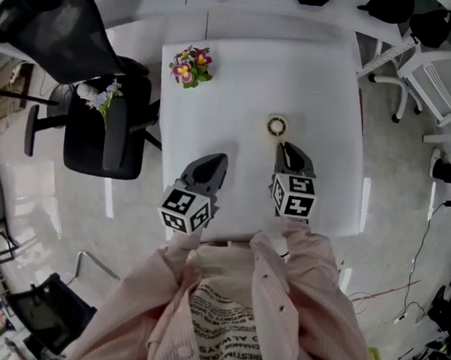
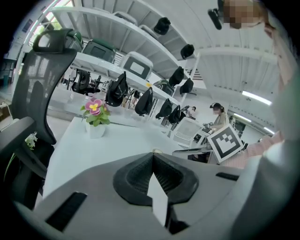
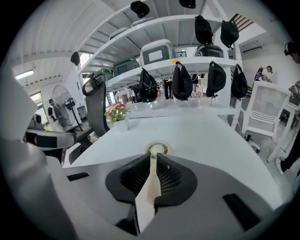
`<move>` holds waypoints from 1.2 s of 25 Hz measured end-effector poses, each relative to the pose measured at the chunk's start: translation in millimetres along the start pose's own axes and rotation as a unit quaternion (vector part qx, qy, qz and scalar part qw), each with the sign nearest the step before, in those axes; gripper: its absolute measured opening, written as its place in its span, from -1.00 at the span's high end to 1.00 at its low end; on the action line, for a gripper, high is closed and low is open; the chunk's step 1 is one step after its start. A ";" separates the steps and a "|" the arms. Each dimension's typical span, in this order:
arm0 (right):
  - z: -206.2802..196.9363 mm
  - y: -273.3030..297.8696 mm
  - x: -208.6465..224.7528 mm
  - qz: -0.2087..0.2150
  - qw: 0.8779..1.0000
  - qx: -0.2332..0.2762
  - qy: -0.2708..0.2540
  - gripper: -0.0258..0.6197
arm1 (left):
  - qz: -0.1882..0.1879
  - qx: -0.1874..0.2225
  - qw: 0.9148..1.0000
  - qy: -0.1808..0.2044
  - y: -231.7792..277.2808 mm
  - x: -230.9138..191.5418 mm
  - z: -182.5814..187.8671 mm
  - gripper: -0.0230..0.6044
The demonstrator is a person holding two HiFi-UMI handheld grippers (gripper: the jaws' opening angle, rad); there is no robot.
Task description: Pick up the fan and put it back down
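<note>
A small cream hand fan (image 1: 276, 126) with a round ring head lies out on the white table (image 1: 216, 104), right of its middle. My right gripper (image 1: 285, 147) is just behind the fan and shut on its handle. In the right gripper view the cream handle runs back between the dark pads (image 3: 176, 176), and the fan's head (image 3: 157, 149) shows just past the right gripper (image 3: 156, 155). I cannot tell whether the head rests on the table. My left gripper (image 1: 215, 160) hovers over the table to the left, well apart from the fan. The left gripper (image 2: 152, 155) has its jaws meeting at the tips with nothing between them.
A white pot of pink and yellow flowers (image 1: 191, 65) stands at the table's far left corner. A black office chair (image 1: 99, 101) is at the table's left side, a white chair (image 1: 446, 85) off to the right. Shelves with dark bags (image 3: 182, 82) rise beyond the far edge.
</note>
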State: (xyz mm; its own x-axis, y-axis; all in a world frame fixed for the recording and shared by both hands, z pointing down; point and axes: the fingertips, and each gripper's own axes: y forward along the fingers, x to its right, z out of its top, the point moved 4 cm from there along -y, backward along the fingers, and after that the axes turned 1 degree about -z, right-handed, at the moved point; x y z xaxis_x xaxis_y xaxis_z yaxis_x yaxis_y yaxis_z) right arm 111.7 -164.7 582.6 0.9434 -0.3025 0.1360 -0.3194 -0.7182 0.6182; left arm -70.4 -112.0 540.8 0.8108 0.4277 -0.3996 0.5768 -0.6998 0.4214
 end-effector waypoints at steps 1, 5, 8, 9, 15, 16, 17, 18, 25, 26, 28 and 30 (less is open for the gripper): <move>2.3 -4.4 -1.0 0.001 1.000 0.004 0.001 0.83 | -0.001 0.003 1.000 0.002 -2.6 2.3 2.1 0.93; 12.7 -21.9 -10.0 0.020 1.000 0.014 -0.010 0.90 | -0.004 0.017 1.000 0.011 -13.3 8.7 13.3 0.92; 23.1 -34.7 -16.9 0.042 0.999 0.020 -0.025 0.92 | -0.006 0.028 0.999 0.020 -21.2 11.6 24.8 0.92; 27.0 -39.1 -18.1 0.046 0.998 0.024 -0.028 0.92 | -0.006 0.032 0.999 0.024 -24.5 12.7 29.0 0.92; 52.5 -64.0 -25.9 0.085 0.995 0.054 -0.021 0.92 | -0.001 0.057 0.997 0.048 -46.9 16.0 52.8 0.92; 56.8 -68.0 -27.7 0.092 0.994 0.059 -0.021 0.92 | 0.001 0.061 0.997 0.051 -50.5 16.0 56.4 0.92; 61.1 -71.7 -29.2 0.097 0.993 0.064 -0.020 0.92 | 0.004 0.064 0.996 0.057 -54.0 16.0 60.1 0.93; 65.6 -75.4 -30.1 0.103 0.992 0.070 -0.017 0.92 | 0.007 0.067 0.996 0.063 -57.2 16.3 63.8 0.93; 103.0 -98.4 -33.8 0.130 0.984 0.120 -0.007 0.92 | 0.016 0.099 0.991 0.091 -75.3 21.0 92.5 0.93; 108.4 -100.8 -34.9 0.133 0.983 0.127 -0.009 0.92 | 0.017 0.104 0.990 0.093 -77.1 21.8 96.3 0.93; 117.4 -106.4 -36.6 0.136 0.981 0.139 -0.014 0.92 | 0.019 0.114 0.988 0.099 -81.5 24.1 102.8 0.93; 124.8 -112.9 -37.6 0.138 0.979 0.152 -0.016 0.92 | 0.022 0.125 0.987 0.102 -86.7 26.1 109.5 0.93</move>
State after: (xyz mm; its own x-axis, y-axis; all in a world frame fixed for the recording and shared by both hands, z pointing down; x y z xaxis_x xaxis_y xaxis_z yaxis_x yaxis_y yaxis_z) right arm 101.1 -150.5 411.1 0.8155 -0.5275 0.2380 -0.5783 -0.7577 0.3025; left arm -110.1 -102.8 404.7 0.8527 0.4820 -0.2015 0.5183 -0.8289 0.2106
